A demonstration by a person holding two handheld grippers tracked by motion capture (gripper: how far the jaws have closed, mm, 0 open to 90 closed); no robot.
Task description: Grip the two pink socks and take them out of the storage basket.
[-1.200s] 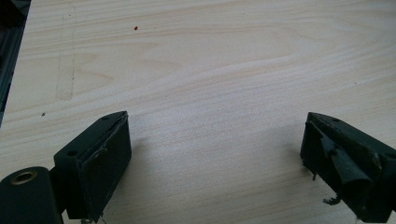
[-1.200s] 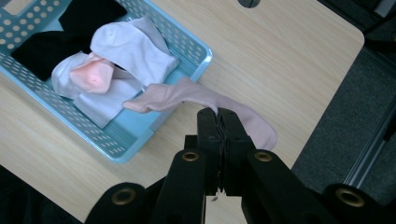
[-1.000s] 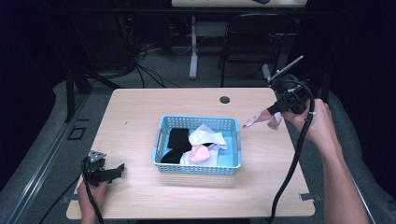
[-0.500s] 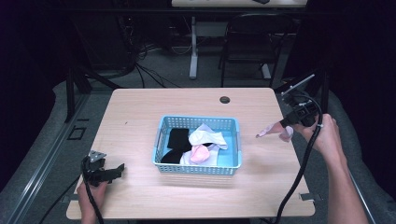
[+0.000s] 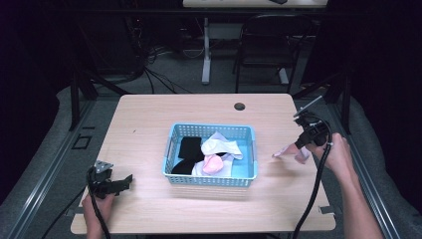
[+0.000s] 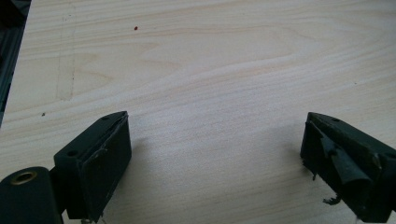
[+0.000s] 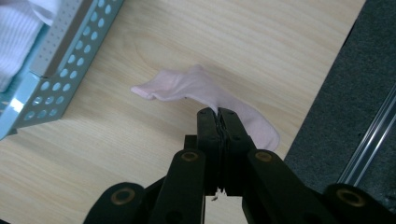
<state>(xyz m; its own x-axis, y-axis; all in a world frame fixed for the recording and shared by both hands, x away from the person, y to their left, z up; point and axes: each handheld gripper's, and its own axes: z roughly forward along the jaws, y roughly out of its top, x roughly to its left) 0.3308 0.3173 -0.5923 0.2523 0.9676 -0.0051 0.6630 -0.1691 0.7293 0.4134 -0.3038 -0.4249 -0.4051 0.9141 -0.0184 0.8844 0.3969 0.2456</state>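
Pink sock [image 7: 187, 86] pinched in right hand-held gripper [image 7: 218, 114].

Right claw [image 5: 302, 147] clamped on a pale pink sock [image 5: 288, 151], low beside the blue basket [image 5: 211, 178].

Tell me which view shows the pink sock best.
The right gripper view: the pink sock lies close up, pinched in the right gripper beside the blue basket. The high view shows it small.
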